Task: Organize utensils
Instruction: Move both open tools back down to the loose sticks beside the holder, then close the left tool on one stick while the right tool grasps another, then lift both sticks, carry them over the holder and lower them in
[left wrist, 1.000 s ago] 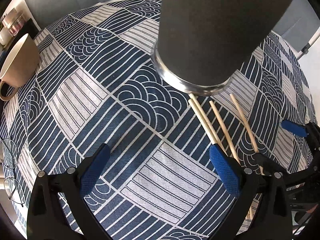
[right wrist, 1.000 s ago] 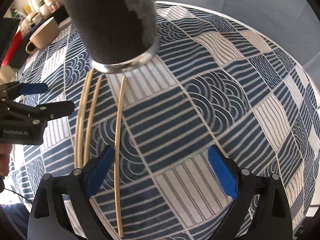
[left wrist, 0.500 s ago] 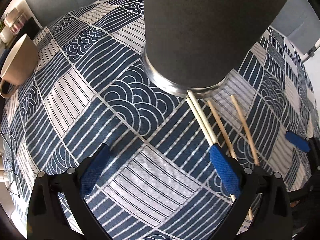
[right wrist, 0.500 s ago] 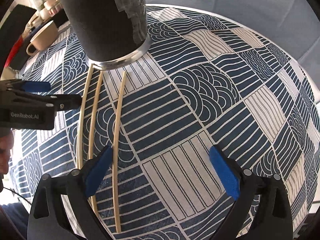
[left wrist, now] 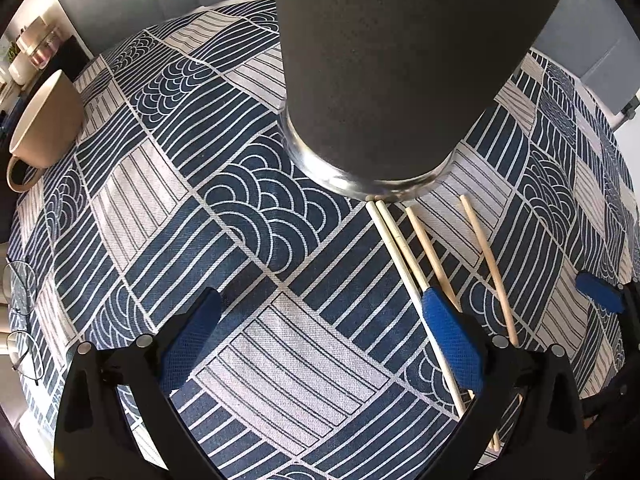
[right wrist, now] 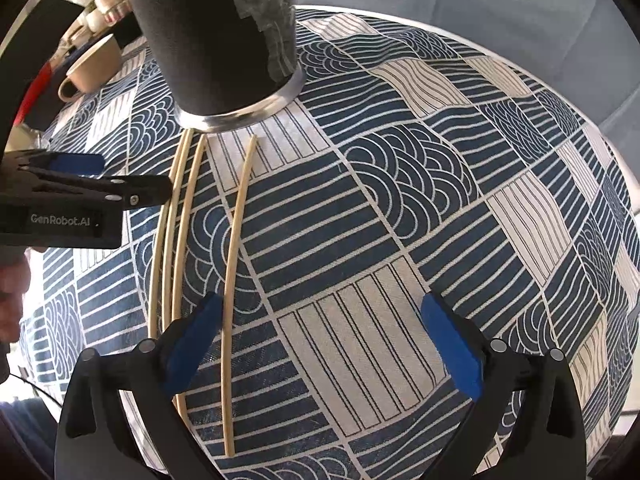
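four chopsticks (right wrist: 234, 272), one dark cylindrical holder (left wrist: 400, 60), one beige cup (left wrist: 44, 120), perhaps one pair of glasses (left wrist: 20, 320)

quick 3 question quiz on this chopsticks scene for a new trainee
1. True or false: the chopsticks are already inside the dark cylindrical holder.
2. How many chopsticks lie on the patterned tablecloth? A) two B) four C) six
3. Fill in: the left gripper and right gripper both have their fingers ____ and hold nothing.

Key: 1 false, they lie flat on the cloth with their far ends near the holder's metal base; 2 B; 3 open.
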